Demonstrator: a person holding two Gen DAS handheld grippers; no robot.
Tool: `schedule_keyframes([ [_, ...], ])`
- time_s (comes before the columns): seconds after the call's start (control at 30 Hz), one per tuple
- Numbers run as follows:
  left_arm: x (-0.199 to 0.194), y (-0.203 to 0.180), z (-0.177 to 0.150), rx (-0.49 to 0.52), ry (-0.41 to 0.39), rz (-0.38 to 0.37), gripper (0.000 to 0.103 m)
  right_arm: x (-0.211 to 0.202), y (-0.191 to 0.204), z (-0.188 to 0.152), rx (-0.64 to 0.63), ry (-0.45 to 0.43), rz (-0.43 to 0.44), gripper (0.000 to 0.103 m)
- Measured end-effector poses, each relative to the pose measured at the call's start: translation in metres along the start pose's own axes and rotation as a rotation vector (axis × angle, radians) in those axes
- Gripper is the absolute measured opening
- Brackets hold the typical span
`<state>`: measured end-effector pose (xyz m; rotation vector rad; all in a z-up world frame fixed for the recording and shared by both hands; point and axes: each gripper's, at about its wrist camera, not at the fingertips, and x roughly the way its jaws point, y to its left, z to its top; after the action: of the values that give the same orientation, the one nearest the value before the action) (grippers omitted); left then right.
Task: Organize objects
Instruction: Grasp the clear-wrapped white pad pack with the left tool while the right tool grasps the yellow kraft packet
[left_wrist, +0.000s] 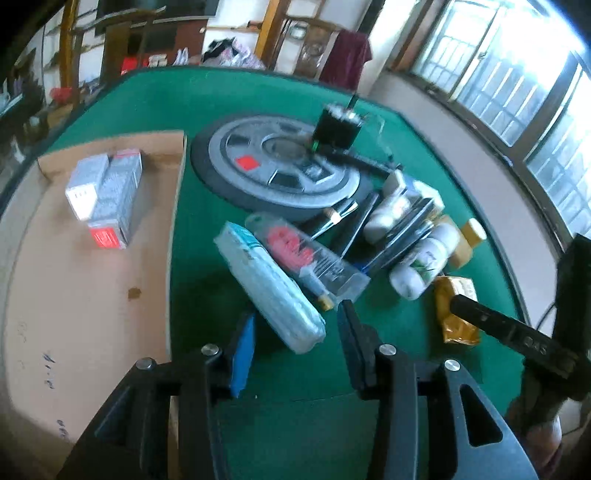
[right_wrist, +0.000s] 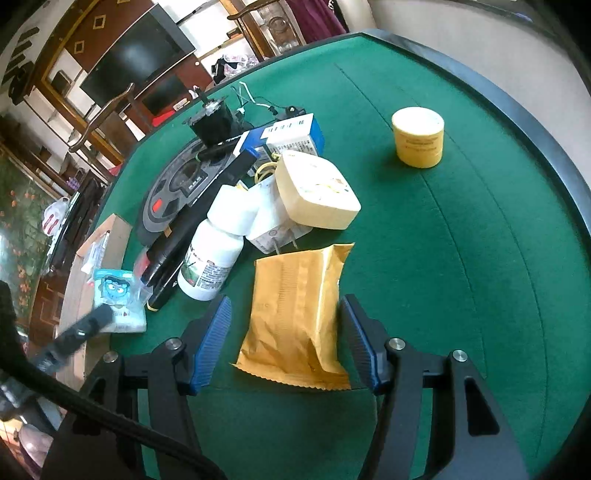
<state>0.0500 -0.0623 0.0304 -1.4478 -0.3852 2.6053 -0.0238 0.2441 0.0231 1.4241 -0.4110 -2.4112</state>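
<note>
Table (right_wrist: 461, 229): green felt, clutter heaped mid-surface beside a grey disc (left_wrist: 280, 162).
Cardboard box (left_wrist: 88, 295): on the left, two cartons (left_wrist: 105, 195) already inside.
Step, as I judge it: picking from the heap for boxing.
Gold pouch (right_wrist: 299, 314): flat on the felt, between the right gripper (right_wrist: 284, 343) fingers, jaws apart, not yet pinching.
Pale-blue pack (left_wrist: 269, 288): its near end between the spread left gripper (left_wrist: 295, 332) fingers.
Next: close squarely, then lift.

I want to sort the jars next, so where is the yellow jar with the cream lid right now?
In the right wrist view the yellow jar stands alone on the green table, upper right, apart from the pile and beyond the gold packet.
</note>
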Motion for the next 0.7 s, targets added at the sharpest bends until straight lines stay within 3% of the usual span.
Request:
schedule_keyframes([
  [0.13,0.011,-0.001,0.006,-0.023,-0.015,0.077,0.037,0.002,0.004,-0.001,-0.019,-0.003,-0.02,0.06],
  [0.27,0.015,0.009,0.013,-0.101,-0.04,0.094,0.037,0.005,0.011,-0.001,-0.046,-0.005,-0.059,0.061],
  [0.33,0.018,0.008,0.013,-0.074,-0.04,0.105,0.031,0.007,0.016,-0.001,-0.062,-0.006,-0.084,0.067],
  [0.37,0.018,0.008,0.011,-0.06,-0.041,0.107,0.022,0.008,0.02,-0.002,-0.075,-0.005,-0.098,0.069],
  [0.47,0.012,0.012,0.008,-0.043,-0.051,0.071,0.01,0.012,0.03,-0.006,-0.121,0.001,-0.165,0.069],
  [0.6,-0.007,0.007,0.004,0.008,-0.101,0.043,0.01,0.011,0.032,-0.01,-0.144,-0.009,-0.183,0.069],
  [0.63,-0.012,0.005,0.003,0.019,-0.117,0.039,0.01,0.011,0.032,-0.01,-0.152,-0.009,-0.185,0.069],
  [0.7,-0.018,0.005,0.003,0.019,-0.129,0.02,0.01,0.01,0.032,-0.012,-0.176,-0.012,-0.213,0.054],
])
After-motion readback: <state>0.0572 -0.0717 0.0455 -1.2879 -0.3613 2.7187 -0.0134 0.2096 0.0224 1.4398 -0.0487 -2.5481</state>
